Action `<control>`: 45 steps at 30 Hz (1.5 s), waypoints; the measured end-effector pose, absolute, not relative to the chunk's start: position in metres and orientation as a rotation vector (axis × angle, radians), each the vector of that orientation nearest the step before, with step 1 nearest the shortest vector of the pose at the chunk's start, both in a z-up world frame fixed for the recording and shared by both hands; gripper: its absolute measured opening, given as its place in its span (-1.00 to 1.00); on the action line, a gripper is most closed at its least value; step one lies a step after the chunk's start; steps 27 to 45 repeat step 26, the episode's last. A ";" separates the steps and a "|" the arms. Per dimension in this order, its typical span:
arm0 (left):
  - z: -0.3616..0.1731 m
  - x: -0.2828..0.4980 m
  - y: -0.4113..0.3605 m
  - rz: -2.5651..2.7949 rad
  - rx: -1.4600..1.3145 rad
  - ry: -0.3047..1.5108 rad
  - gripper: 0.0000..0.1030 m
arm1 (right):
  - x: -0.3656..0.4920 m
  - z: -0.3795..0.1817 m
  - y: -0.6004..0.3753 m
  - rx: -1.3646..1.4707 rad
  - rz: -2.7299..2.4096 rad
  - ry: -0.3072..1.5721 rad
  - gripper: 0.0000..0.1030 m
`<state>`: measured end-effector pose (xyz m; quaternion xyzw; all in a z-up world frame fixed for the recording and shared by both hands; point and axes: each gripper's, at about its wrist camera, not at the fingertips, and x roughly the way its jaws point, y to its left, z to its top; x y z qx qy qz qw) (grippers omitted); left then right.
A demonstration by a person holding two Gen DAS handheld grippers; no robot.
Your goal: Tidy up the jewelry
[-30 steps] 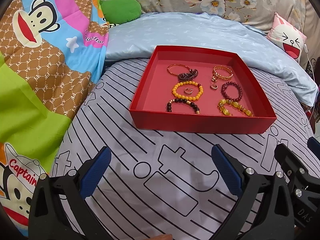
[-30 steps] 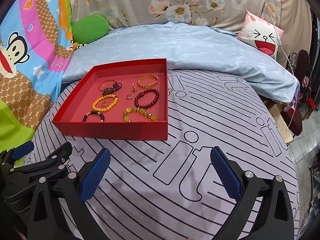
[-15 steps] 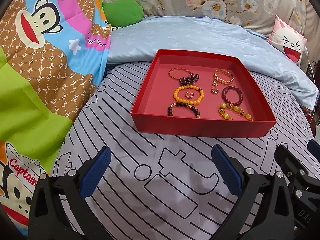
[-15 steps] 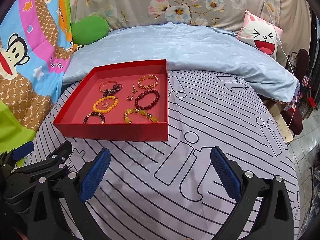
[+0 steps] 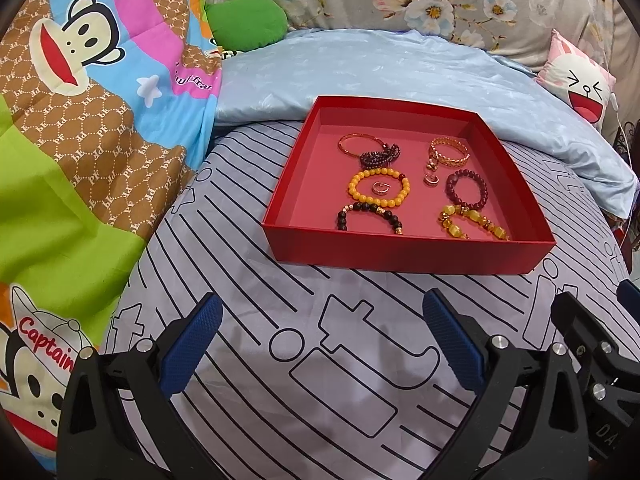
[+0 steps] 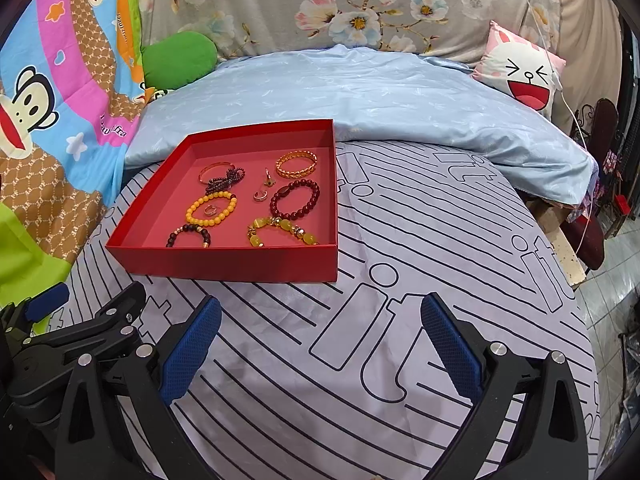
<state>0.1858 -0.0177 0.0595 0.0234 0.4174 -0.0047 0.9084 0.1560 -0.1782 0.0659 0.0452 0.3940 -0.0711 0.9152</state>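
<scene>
A red box (image 5: 404,254) sits open on the bed. Inside lie bead bracelets (image 5: 379,187), gold bangles (image 5: 448,151) and small rings (image 5: 380,187).

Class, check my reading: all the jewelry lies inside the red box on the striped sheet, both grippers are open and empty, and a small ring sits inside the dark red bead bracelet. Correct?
Not quite. The small ring sits inside the orange bead bracelet, as the left wrist view shows. The rest stands.

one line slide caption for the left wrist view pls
Open left tool above striped grey bedsheet, facing shallow red cardboard tray of beaded bracelets.
</scene>
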 end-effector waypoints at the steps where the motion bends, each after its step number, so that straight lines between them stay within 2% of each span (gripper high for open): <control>1: 0.059 0.186 -0.017 -0.010 0.048 0.862 0.86 | 0.156 0.066 -0.178 0.095 -0.147 0.811 0.87; 45: 0.066 0.185 -0.015 0.006 0.041 0.849 0.86 | 0.156 0.073 -0.176 0.100 -0.152 0.802 0.87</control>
